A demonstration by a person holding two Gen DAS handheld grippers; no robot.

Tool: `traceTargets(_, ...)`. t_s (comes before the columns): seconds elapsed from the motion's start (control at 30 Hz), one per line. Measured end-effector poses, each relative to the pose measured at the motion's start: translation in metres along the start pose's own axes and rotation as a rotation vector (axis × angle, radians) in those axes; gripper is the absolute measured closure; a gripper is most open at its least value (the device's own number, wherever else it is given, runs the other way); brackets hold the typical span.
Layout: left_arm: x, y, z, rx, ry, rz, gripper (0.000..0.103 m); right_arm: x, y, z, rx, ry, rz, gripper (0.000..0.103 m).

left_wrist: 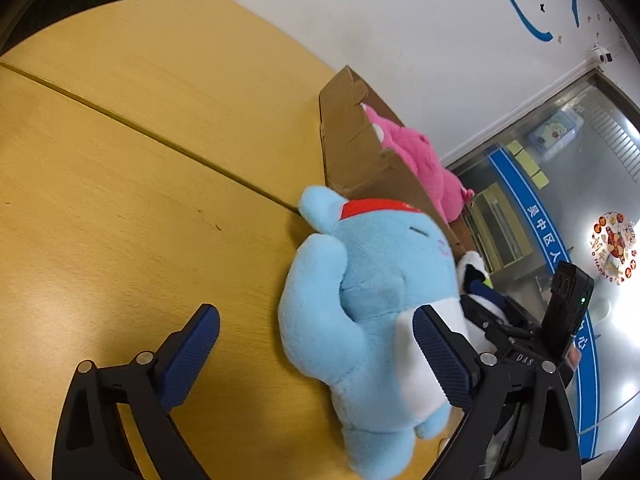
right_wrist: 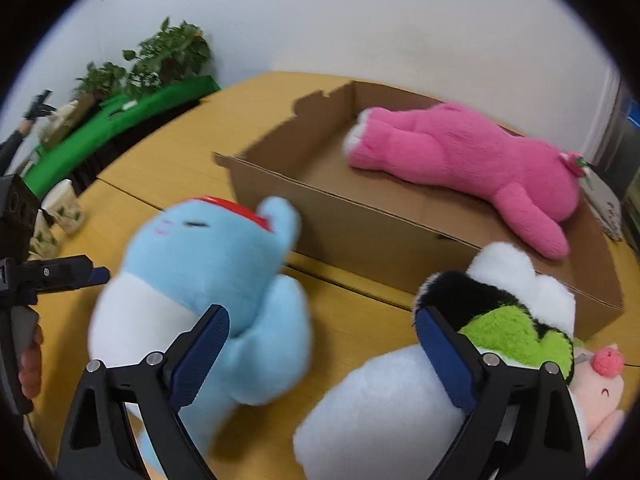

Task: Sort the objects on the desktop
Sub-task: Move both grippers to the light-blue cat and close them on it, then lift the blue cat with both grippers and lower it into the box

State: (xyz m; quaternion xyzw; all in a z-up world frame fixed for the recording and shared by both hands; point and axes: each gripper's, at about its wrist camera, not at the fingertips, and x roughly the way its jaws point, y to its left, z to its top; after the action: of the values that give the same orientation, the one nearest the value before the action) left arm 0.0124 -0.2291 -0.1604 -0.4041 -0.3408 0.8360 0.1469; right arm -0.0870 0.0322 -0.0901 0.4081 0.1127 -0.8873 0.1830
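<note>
blue plush (right_wrist: 208, 280) motion-blurred, white plush (right_wrist: 384, 408) cut off below

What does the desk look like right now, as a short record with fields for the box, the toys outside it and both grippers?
box: open cardboard box on the wooden table
in box: pink plush, lying down
outside box: blue plush; white plush with green and black; pale pink plush
left gripper: open, one finger against the blue plush, no grip
right gripper: open, between blue and white plush, holding nothing
</note>
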Motion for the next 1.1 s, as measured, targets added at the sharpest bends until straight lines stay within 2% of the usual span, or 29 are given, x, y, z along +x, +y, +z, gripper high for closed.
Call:
traceTargets(0.1,0.008,0.000,0.003,0.009,0.005,0.001,0.009,0.005,-0.019,0.002,0.044,0.019,-0.029,0.008)
traceTargets(0.23,0.013,0.003,0.010,0.008,0.005,0.002,0.019,0.014,-0.004,0.010,0.050,0.045,0.042,0.007)
traceTargets(0.33,0.013,0.006,0.010,0.021,0.016,0.034,0.041,0.029,0.008,0.010,0.038,0.064,0.015,0.008)
traceTargets(0.4,0.012,0.012,0.009,0.005,0.018,0.021,0.052,0.035,0.009,0.008,0.042,0.067,-0.014,0.008)
traceTargets(0.43,0.013,0.014,0.009,0.002,0.021,0.015,0.054,0.037,0.010,0.007,0.039,0.071,-0.013,0.008)
traceTargets(0.53,0.019,0.017,0.007,0.002,0.031,0.017,0.071,0.043,0.015,0.006,0.018,0.101,-0.003,0.008)
traceTargets(0.6,0.020,0.016,0.007,0.006,0.029,0.038,0.074,0.045,0.019,0.008,0.021,0.120,0.019,0.010)
traceTargets(0.67,0.020,0.013,0.006,0.019,0.027,0.063,0.074,0.045,0.021,0.009,0.029,0.138,0.053,0.020)
traceTargets(0.7,0.020,0.012,0.005,0.024,0.026,0.072,0.075,0.046,0.023,0.010,0.033,0.148,0.079,0.032)
traceTargets(0.73,0.019,0.011,0.004,0.024,0.025,0.075,0.075,0.047,0.025,0.010,0.037,0.161,0.109,0.048)
traceTargets(0.8,0.017,0.010,0.003,0.025,0.014,0.075,0.076,0.051,0.030,0.011,0.031,0.190,0.160,0.068)
traceTargets(0.97,0.000,0.004,0.002,0.045,-0.016,0.069,0.077,0.064,0.024,0.007,0.039,0.240,0.228,0.067)
traceTargets(1.03,-0.003,0.003,0.002,0.056,-0.015,0.077,0.078,0.067,0.014,0.005,0.046,0.243,0.245,0.049)
traceTargets(1.1,-0.004,0.005,0.002,0.053,-0.015,0.073,0.078,0.070,0.004,0.002,0.076,0.257,0.265,0.040)
